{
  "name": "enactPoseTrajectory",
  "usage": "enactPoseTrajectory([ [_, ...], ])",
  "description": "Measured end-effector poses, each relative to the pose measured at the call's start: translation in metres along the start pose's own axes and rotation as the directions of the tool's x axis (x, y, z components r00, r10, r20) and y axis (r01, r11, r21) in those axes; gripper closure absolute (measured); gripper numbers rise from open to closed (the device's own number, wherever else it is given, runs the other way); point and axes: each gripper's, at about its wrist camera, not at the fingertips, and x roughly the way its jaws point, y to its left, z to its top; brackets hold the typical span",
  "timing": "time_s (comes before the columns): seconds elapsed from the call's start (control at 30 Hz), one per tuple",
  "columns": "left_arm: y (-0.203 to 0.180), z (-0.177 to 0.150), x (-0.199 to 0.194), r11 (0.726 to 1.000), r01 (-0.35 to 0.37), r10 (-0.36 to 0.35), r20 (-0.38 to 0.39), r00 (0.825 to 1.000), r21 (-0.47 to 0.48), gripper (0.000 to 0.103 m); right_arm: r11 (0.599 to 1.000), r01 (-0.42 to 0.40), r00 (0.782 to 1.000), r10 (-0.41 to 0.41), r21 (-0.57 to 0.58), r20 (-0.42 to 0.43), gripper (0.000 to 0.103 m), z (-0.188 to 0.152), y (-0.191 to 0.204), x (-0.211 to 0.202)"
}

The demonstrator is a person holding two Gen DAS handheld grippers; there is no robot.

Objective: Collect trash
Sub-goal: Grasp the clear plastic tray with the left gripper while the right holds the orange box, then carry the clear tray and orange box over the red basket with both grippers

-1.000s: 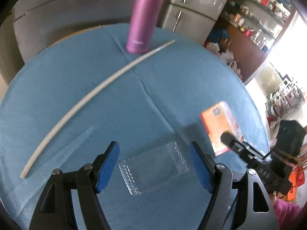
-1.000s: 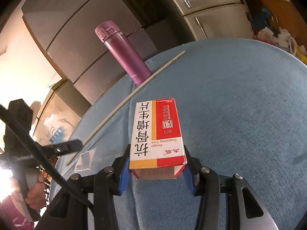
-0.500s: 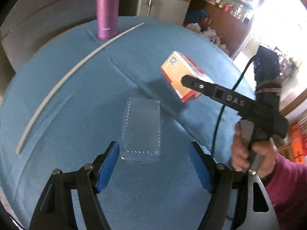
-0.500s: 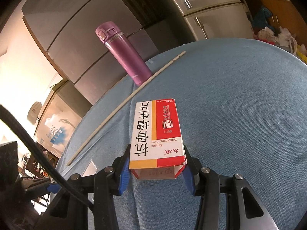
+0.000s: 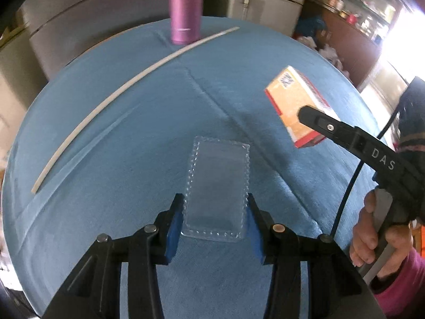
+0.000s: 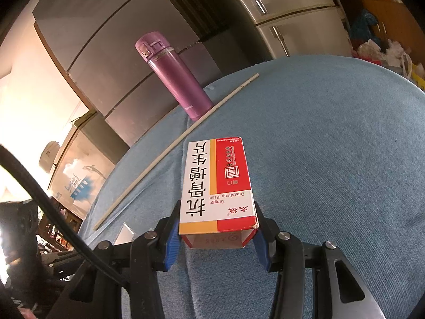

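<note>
Blue tablecloth (image 5: 132, 133) fills most of both views. Purple flask (image 5: 186, 8) upright at top centre, long white stick (image 5: 127, 85) curving from there to left edge.

Right gripper (image 6: 216, 228) clenched on medicine box (image 6: 216, 183), bottom centre of right view; box long axis runs away from camera, open end toward it.

Left gripper (image 5: 215, 218) closed against side edges of clear plastic blister tray (image 5: 217, 186), lower centre of left view; tray long axis points up-frame along fingers.

Judgement: squeeze gently, thin tray may buckle or slip; lift straight up.
</note>
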Motion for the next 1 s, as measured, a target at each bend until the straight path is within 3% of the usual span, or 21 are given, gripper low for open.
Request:
enactPoseTrajectory([
  [0.23,0.003,-0.032,-0.056,0.991,-0.067,0.074,0.055,0.996,-0.116,0.058,0.999,-0.002,1.0,0.003,-0.044,0.02,0.053,-0.006,0.009,-0.011],
  [0.37,-0.001,-0.065,-0.108,0.983,-0.121,0.137,0.116,0.984,-0.136,0.058,0.997,-0.03,0.999,0.028,-0.072,-0.026,0.053,-0.021,0.022,-0.018],
  [0.5,0.005,-0.102,-0.143,0.963,-0.188,0.215,0.13,0.968,-0.192,0.058,0.981,-0.089,0.995,0.08,-0.174,-0.063,0.053,-0.039,0.058,-0.039],
  [0.7,0.027,-0.148,-0.18,0.889,-0.333,0.388,0.129,0.913,-0.315,0.058,0.938,-0.177,0.984,0.161,-0.298,-0.078,0.053,-0.06,0.108,-0.084],
  [1.0,0.035,-0.202,-0.227,0.808,-0.429,0.521,0.149,0.841,-0.404,0.058,0.894,-0.221,0.975,0.208,-0.39,-0.076,0.053,-0.086,0.147,-0.135],
])
